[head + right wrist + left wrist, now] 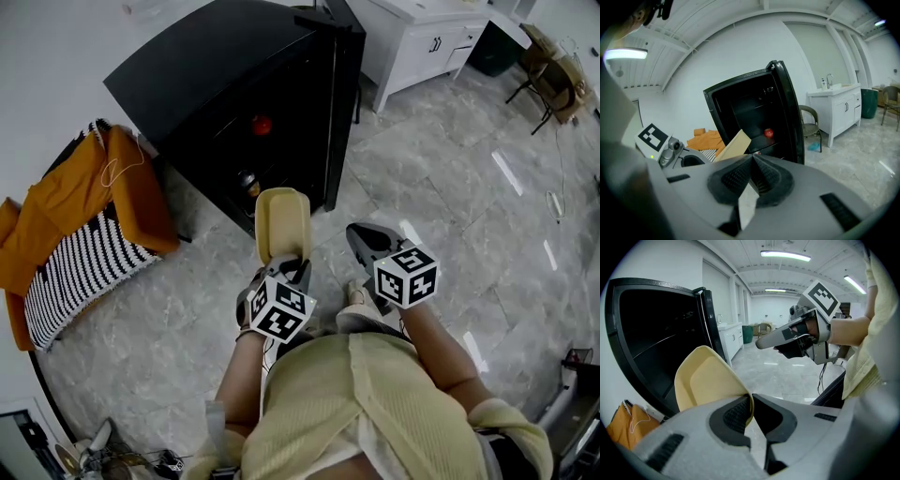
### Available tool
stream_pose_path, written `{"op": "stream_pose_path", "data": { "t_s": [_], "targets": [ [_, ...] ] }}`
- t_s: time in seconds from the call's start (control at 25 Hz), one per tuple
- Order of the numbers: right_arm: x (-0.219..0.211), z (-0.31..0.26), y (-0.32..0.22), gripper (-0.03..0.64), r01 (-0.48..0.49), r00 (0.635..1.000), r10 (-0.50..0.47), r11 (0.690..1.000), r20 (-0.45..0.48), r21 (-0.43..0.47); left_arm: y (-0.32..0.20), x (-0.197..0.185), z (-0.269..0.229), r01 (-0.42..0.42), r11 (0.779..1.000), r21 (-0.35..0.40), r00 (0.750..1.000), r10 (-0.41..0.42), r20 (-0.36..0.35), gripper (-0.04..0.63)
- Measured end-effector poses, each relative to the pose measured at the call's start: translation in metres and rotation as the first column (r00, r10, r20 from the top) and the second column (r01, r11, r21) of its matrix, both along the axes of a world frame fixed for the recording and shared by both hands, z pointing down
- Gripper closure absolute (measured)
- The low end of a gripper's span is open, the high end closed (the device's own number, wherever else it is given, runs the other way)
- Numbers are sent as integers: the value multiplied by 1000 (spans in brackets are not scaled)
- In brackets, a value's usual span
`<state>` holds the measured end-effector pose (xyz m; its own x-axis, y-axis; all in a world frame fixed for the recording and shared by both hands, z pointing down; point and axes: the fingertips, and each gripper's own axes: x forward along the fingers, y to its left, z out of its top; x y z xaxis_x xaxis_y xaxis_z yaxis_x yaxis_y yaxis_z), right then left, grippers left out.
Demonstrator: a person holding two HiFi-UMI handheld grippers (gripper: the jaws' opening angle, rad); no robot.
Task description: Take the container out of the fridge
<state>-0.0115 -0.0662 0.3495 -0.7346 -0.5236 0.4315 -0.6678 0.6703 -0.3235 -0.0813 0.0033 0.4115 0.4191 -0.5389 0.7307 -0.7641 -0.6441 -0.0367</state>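
Observation:
A pale yellow container hangs in front of the black fridge, outside it and above the floor. My left gripper is shut on its near rim; in the left gripper view the pads pinch the thin edge of the container at the left gripper. The fridge door stands open. Inside it sit a red object and a dark jar. My right gripper hovers just right of the container, shut and holding nothing. In the right gripper view the right gripper points at the fridge.
An orange cloth and a striped cushion lie on the floor left of the fridge. A white cabinet stands behind it on the right, and a chair sits beside the fridge. Grey marble floor spreads to the right.

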Motion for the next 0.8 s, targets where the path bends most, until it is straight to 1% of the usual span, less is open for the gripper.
{"op": "stream_pose_path", "data": {
  "t_s": [0.2,0.4,0.8],
  "targets": [
    [0,-1,-1,589,-9,1000,9,1000,4,4,2,-1,2,-3,1000,-6,1000,3,2,563],
    [5,-1,-3,589,-42,999,42,999,6,4,3,2,5,-12,1000,-15,1000,12,2,563],
    [8,1,-6,589,-47,999,47,999,12,-4,5,3,11,-13,999,-36,1000,13,1,561]
  ]
}}
